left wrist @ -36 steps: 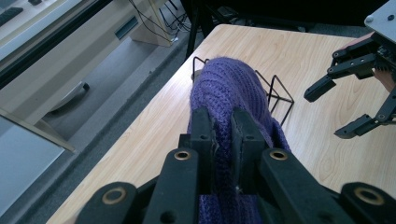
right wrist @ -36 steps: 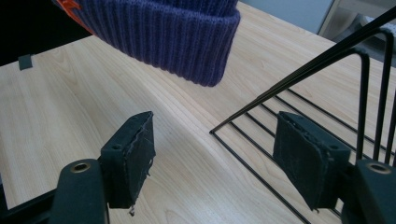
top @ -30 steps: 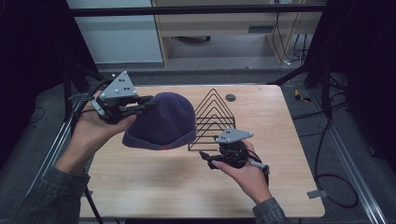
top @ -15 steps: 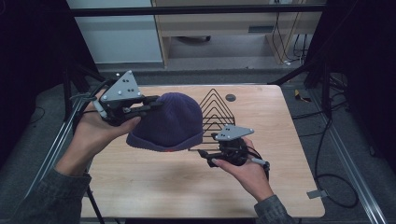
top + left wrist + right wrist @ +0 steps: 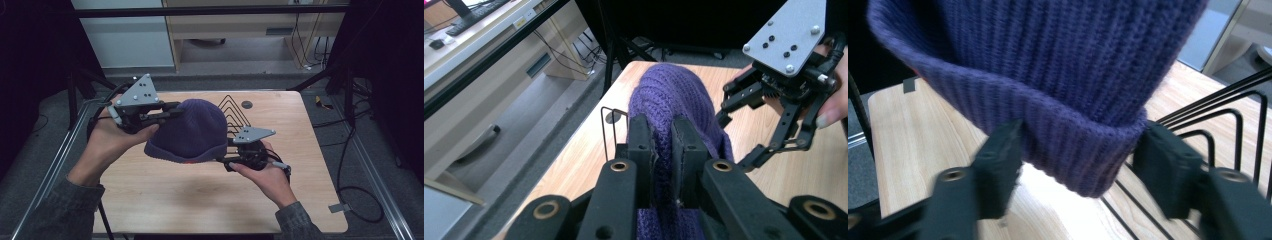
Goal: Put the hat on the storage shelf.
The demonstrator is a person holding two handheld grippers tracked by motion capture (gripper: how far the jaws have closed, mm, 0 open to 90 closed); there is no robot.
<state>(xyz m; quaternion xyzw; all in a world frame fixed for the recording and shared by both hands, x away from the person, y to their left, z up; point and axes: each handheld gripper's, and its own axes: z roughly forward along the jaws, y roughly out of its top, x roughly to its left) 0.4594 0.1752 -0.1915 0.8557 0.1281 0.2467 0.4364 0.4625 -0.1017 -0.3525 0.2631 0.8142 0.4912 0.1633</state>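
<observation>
- Pale wooden tabletop on a metal frame carries the work, with dim grey floor and light cabinets behind it.
- Nearest the person, the right gripper sits low over the table at the near right corner of the purple ribbed knit beanie. Its jaws have just been closing and now bracket the folded cuff. In the right gripper view the cuff hangs between the two black pads; the left one is blurred, so whether they press the wool yet is hard to tell, and I read them as not quite biting.
- That low placement seems meant to catch the brim edge, giving a second hold so the opening can be spread or steered.
- Beanie itself hangs clear above the table, brim down and crown up, between the two hands.
- Farther left and higher, the left gripper is clamped tight on a pinch of knit near the crown, bearing the hat's weight.
- Beyond the hat stands a black wire rack of nested triangles, probably where the hat is headed.
- A small dark disc lies near the far edge.
</observation>
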